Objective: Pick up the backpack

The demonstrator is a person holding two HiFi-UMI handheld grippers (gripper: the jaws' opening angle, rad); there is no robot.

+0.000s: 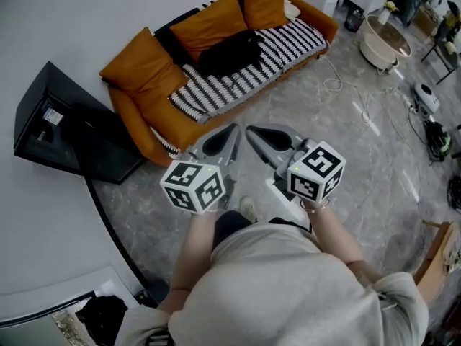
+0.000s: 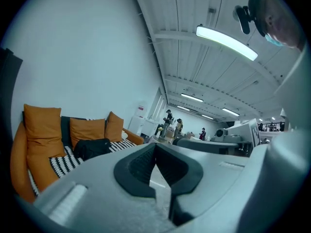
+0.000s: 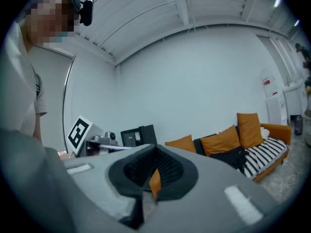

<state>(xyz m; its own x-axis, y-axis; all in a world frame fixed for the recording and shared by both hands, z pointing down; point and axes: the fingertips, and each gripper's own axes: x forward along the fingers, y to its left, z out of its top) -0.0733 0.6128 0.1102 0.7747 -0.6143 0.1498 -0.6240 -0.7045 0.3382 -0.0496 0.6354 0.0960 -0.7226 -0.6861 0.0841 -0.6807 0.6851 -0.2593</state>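
Observation:
The black backpack (image 1: 227, 52) lies on the striped seat of an orange sofa (image 1: 141, 111), against the orange back cushions. It shows in the left gripper view as backpack (image 2: 92, 148) and in the right gripper view as backpack (image 3: 232, 157), far off in both. My left gripper (image 1: 234, 128) and right gripper (image 1: 251, 131) are held side by side in front of my body. Both point toward the sofa and stand well short of it above the floor. The left gripper (image 2: 156, 147) and right gripper (image 3: 154, 150) have their jaws together with nothing in them.
A black cabinet (image 1: 63, 130) stands left of the sofa by the white wall. A white tub (image 1: 382, 42), cables (image 1: 344, 85) and gear lie on the grey floor to the right. Several people (image 2: 171, 122) stand far across the room.

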